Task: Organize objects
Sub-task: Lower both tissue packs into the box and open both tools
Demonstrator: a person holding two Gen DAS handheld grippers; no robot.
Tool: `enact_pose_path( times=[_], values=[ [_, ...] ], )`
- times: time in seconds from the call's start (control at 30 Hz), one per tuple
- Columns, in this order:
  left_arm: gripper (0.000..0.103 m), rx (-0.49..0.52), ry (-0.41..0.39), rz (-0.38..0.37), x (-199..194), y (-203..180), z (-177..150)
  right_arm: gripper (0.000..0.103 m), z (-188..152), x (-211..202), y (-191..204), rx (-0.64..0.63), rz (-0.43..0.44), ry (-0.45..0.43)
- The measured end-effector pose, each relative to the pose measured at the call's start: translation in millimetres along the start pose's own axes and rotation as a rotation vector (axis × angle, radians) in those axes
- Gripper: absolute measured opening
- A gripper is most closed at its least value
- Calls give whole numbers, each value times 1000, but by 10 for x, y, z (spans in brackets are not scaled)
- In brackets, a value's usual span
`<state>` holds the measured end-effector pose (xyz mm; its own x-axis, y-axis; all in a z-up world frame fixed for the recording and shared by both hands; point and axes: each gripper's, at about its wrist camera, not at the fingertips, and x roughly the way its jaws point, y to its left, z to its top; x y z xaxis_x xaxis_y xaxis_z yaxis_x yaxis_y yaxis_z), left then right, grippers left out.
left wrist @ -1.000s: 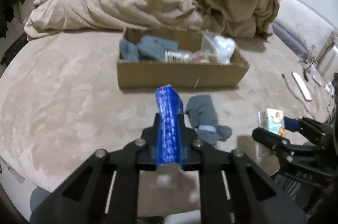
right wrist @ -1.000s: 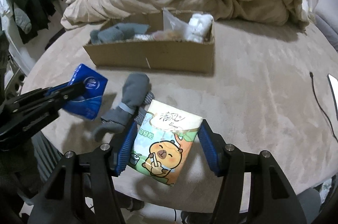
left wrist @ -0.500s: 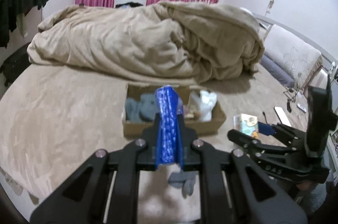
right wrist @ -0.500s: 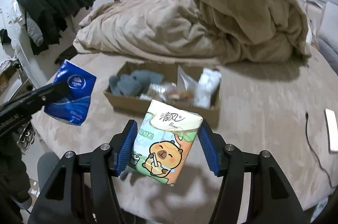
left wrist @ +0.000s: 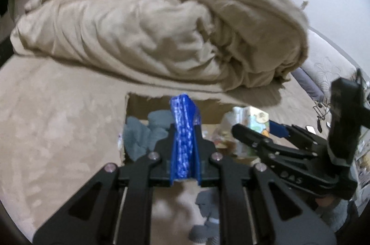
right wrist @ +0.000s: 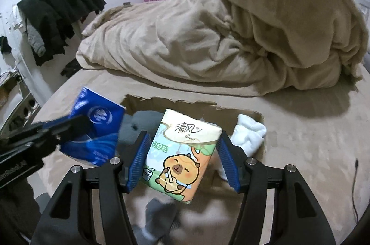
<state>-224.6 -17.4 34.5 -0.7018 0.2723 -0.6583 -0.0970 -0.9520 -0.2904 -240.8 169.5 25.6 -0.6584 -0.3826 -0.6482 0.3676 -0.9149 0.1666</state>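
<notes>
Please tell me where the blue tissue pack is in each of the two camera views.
Left wrist: blue tissue pack at lower centre, edge-on, clamped between the left jaws.
Right wrist: same pack at lower left, its broad face showing.
Shared landmark: the cardboard box beyond it.

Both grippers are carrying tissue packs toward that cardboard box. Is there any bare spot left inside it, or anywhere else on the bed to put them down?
The cardboard box looks crowded: grey socks on its left, white cloth on its right. Bare bedspread lies left of the box, and more between the box's right wall and the cable.
</notes>
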Motion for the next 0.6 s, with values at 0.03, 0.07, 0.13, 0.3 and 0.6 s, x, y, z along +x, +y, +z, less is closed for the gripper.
enact_pose_path(
  times=[0.03,0.07,0.13,0.3,0.6],
  values=[
    [13,-7,9,-1,80,40,-1,62,-1,87,-30,9,-2,11],
    [13,-7,17,-2,174,69,2,62,-7,142,-57,18,-6,18],
    [13,-2,27,-7,284,83,-4,62,-24,231,-108,29,-18,29],
    [15,26,92,-23,623,58,-43,62,-80,477,-242,44,-48,65],
    [34,45,99,45,572,21,-7,82,-110,424,-394,105,-51,46]
  ],
)
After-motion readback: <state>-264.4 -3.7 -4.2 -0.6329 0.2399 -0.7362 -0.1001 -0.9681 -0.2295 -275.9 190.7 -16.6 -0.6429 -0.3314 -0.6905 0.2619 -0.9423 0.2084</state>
